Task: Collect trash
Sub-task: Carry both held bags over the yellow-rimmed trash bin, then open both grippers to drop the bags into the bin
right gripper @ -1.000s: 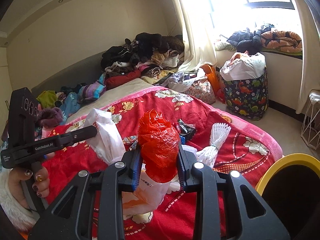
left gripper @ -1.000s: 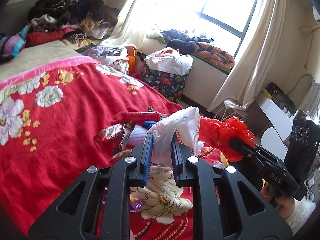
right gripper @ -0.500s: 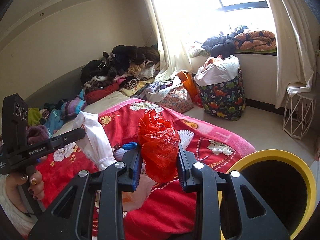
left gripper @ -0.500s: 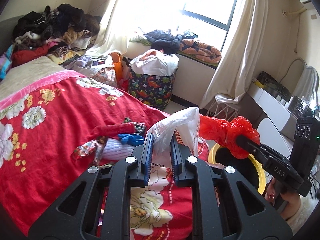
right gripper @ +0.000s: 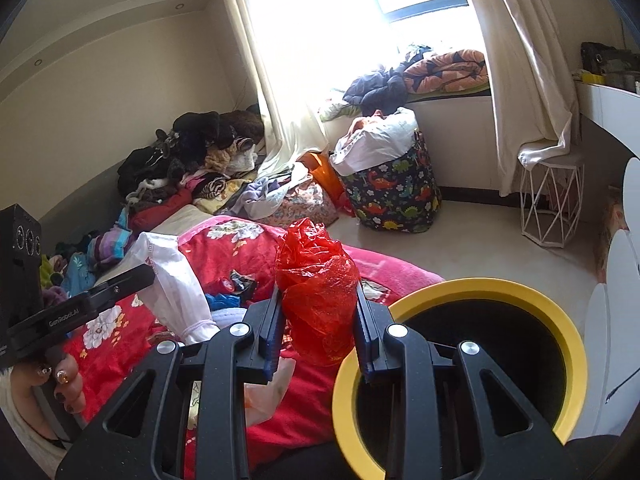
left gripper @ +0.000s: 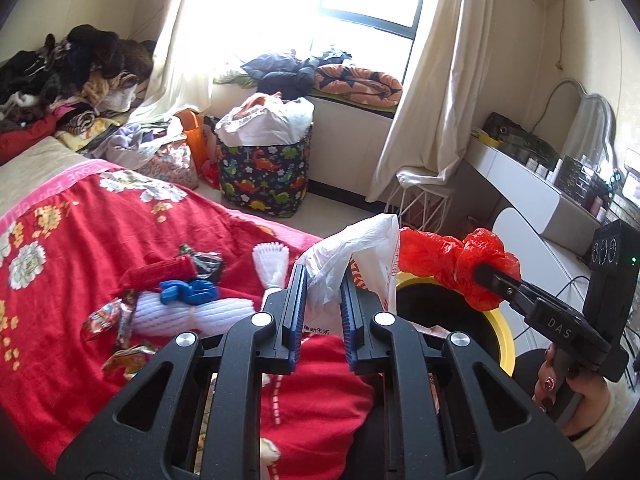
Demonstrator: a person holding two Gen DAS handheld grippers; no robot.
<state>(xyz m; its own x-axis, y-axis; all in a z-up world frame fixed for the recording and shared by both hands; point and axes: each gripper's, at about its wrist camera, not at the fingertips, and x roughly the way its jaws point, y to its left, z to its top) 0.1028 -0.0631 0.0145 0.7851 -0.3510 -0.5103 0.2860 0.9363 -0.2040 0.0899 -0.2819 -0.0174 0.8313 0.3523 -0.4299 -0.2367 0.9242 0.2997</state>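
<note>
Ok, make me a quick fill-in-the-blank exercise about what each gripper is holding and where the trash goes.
1. The left gripper is shut on a ____ plastic bag.
2. The right gripper is shut on a crumpled ____ plastic bag.
3. The black bin beside the bed has a ____ rim.

Missing words: white; red; yellow

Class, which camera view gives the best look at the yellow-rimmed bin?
The right wrist view: the bin shows nearly its whole rim and dark inside. The left wrist view shows only part of its rim, behind the tongs and bags.
</note>
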